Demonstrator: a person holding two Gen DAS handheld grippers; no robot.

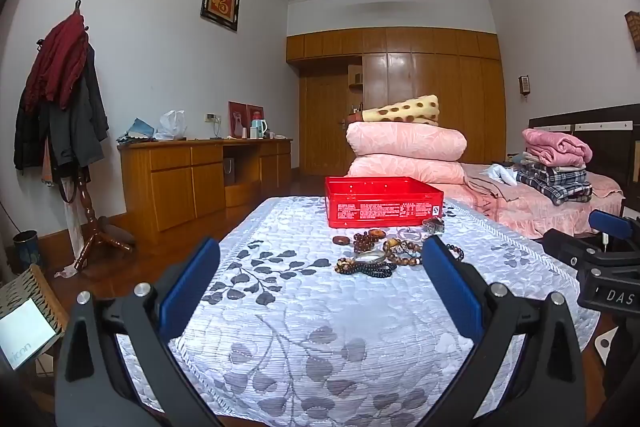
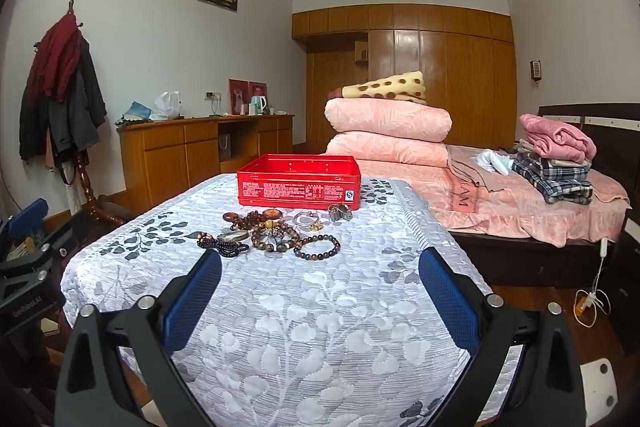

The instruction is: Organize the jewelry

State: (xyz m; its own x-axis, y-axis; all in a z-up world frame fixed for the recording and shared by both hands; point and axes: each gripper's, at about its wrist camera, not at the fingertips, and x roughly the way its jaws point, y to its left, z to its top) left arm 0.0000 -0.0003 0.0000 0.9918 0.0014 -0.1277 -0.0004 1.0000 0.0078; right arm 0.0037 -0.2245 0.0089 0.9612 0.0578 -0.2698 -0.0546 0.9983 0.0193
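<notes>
Both tongs spread wide, nothing between: left tongs (image 1: pixel 320 283) and right tongs (image 2: pixel 320 287), blue textured pads on black arms, hang over the near end of the surface (image 2: pixel 304 339), well short of the jewelry. Surface covered in quilted white cloth with grey leaf print. Jewelry pile (image 2: pixel 268 231), round wooden and dark bead bracelets, silver ring-like pieces, lies jumbled toward the far edge, just in front of a rectangular red tin box (image 2: pixel 298 183), open-topped, printed side facing the cameras.
</notes>
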